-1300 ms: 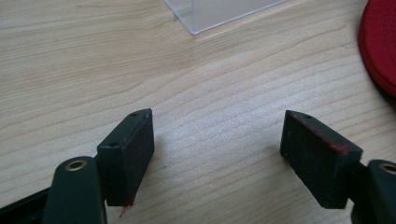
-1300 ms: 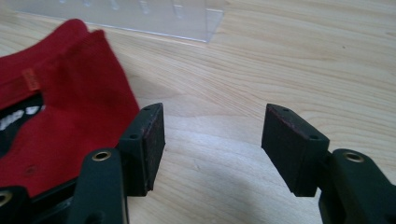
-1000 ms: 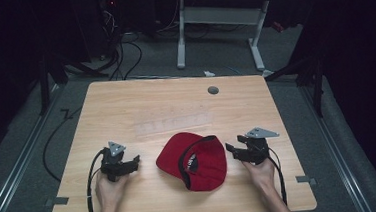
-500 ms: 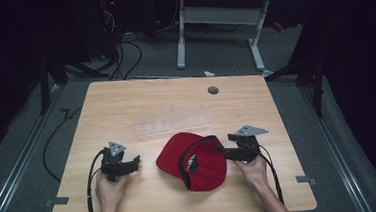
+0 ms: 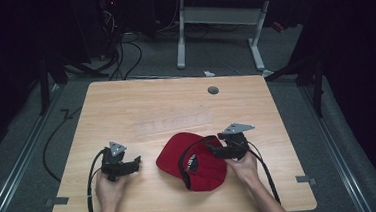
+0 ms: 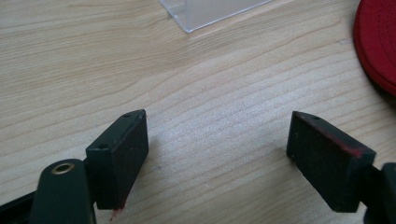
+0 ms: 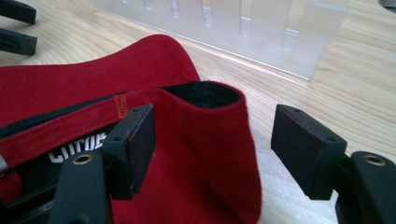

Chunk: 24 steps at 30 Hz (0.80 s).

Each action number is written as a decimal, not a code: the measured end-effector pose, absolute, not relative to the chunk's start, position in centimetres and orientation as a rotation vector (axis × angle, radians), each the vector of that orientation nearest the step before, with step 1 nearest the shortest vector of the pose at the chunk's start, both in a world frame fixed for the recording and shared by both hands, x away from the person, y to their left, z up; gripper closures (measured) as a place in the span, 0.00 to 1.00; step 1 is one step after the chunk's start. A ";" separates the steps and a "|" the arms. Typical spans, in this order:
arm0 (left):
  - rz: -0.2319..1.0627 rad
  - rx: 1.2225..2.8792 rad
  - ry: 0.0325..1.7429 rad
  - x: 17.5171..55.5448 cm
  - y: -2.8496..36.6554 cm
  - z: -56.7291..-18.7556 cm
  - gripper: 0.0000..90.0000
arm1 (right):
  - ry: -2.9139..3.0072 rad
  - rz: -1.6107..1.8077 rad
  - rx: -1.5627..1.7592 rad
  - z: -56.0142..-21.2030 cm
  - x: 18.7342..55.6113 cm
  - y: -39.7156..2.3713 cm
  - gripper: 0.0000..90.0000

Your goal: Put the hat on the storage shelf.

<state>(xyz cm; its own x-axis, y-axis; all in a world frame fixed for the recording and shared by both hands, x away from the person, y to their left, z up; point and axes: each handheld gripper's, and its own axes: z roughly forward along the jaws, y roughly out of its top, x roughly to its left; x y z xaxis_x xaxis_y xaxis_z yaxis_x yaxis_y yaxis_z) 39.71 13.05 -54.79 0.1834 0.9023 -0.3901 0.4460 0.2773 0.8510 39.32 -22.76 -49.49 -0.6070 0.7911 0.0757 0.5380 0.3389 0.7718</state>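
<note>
Nearest the person, the red cap (image 5: pixel 192 161) lies on the wooden table (image 5: pixel 140 97) with its hollow side turned up, between the 2 hands and a little toward 4 o'clock of the table's middle. The right gripper (image 5: pixel 218 150) sits at the cap's 3 o'clock edge; in the right gripper view its jaws have just been opening and now stand wide apart, 1 pad inside the crown wall and 1 outside, straddling the fabric without pressing it. That looks like a set-up for pinching the rim, though from above I can't quite tell how deep the inner pad reaches. The left gripper (image 5: pixel 130 164) waits at the cap's 9 o'clock, jaws likewise spread with bare wood between them and the brim just beside, probably ready to take the other side. Beyond the cap, toward 12 o'clock, a clear plastic rack (image 5: pixel 173 123) lies flat close to the brim, the 1 thing that could catch if the cap slides forward. Farther still sits a grey cable grommet (image 5: pixel 213 90), then a desk frame (image 5: pixel 217 13) and cables (image 5: pixel 121 45) on the floor.
</note>
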 end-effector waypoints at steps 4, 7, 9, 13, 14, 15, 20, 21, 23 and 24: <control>0.517 1.343 1.436 39.7 13.0 -54.8 0.23 | 2.312 1.140 1.182 -49.8 39.7 -22.4 0.34; 0.517 1.342 1.436 39.7 13.0 -54.8 0.23 | 2.320 1.144 1.193 -50.2 40.0 -22.1 0.34; 0.517 1.343 1.436 39.7 13.0 -54.8 0.23 | 2.329 1.146 1.197 -50.5 40.2 -22.0 0.35; 0.517 1.343 1.436 39.7 13.0 -54.8 0.23 | 2.346 1.155 1.200 -51.0 40.6 -21.7 0.35; 0.517 1.342 1.436 39.7 13.0 -54.8 0.23 | 2.352 1.154 1.196 -51.1 40.7 -21.7 0.36; 0.517 1.344 1.436 39.7 13.0 -54.8 0.23 | 2.353 1.155 1.207 -51.3 40.8 -21.6 0.36; 0.517 1.342 1.436 39.7 13.0 -54.8 0.23 | 2.381 1.168 1.224 -52.1 41.2 -21.4 0.41; 0.517 1.342 1.436 39.7 13.0 -54.8 0.23 | 2.385 1.171 1.222 -52.1 41.2 -21.4 0.44; 0.517 1.342 1.436 39.7 13.0 -54.8 0.23 | 2.394 1.165 1.212 -52.2 41.1 -21.3 0.48; 0.517 1.342 1.436 39.7 13.0 -54.8 0.23 | 2.398 1.162 1.192 -52.2 41.1 -21.3 0.52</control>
